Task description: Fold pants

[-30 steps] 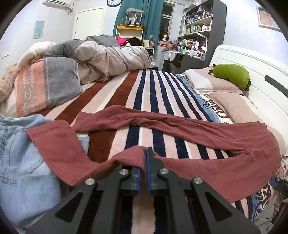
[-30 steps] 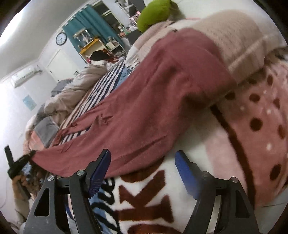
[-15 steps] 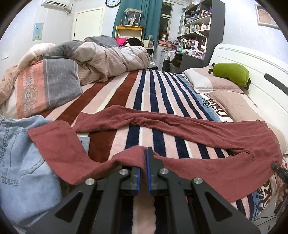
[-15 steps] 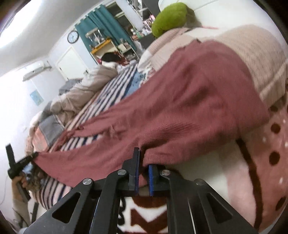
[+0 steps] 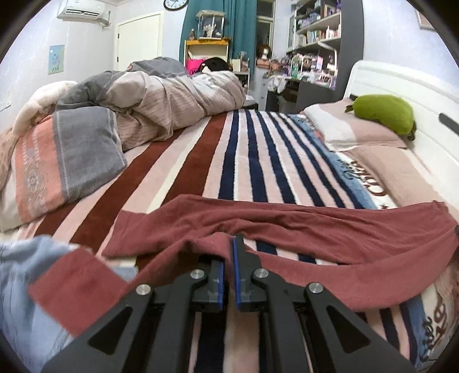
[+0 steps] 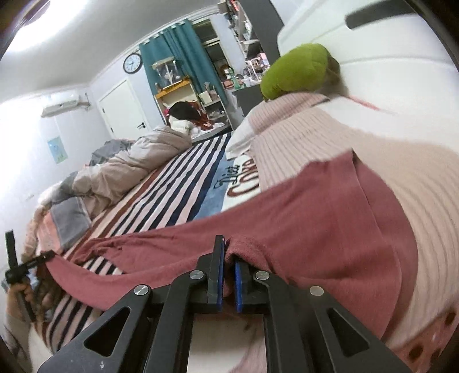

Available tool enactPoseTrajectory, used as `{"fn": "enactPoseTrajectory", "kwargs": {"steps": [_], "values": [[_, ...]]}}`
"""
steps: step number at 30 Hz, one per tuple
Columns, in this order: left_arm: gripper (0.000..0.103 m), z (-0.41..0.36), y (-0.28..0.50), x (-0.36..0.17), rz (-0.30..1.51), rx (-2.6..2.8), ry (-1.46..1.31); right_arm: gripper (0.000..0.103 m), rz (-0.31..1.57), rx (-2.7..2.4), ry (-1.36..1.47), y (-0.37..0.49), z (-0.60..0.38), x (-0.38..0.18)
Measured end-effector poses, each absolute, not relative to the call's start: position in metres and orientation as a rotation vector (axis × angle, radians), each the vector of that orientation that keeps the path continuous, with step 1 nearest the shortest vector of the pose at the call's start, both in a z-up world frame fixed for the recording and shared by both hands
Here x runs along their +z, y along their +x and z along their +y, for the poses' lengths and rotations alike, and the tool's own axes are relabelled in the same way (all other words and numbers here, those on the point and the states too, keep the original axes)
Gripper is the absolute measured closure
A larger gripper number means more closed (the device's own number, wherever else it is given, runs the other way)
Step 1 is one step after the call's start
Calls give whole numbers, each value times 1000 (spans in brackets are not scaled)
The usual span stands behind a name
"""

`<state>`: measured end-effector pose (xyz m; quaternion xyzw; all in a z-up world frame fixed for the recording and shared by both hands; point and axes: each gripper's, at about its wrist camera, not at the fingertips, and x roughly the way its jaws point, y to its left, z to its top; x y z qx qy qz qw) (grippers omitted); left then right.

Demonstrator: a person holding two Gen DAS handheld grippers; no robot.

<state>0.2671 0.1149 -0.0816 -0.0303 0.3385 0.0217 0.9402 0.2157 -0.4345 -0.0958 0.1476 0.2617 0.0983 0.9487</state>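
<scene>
two views. left wrist: the left gripper (image 5: 228, 275) pinches the near edge of the dusty red knit pants (image 5: 301, 226) stretched across the striped fleece blanket (image 5: 246, 160). right wrist: the right gripper (image 6: 228, 275) pinches the pants' (image 6: 301, 229) other end beside a ribbed pink pillow (image 6: 358, 137).

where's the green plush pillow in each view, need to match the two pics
Left wrist view: green plush pillow sits upper right, on the pale pillows against the white headboard.
Right wrist view: it sits top, right of centre, against the same headboard.
Shared landmark: round wall clock beside the teal curtain.
</scene>
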Motion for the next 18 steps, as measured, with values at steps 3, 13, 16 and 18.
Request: {"fn": "enactPoseTrajectory", "kwargs": {"steps": [3, 13, 16, 18], "values": [[99, 113, 294, -90, 716, 47, -55, 102, 536, 195, 248, 238, -430, -91], [82, 101, 369, -108, 713, 98, -16, 101, 542, 120, 128, 297, -419, -86], [8, 96, 379, -109, 688, 119, 17, 87, 589, 119, 98, 309, -413, -93], [8, 93, 376, -104, 663, 101, 46, 57, 627, 138, 78, 312, -410, -96]]}}
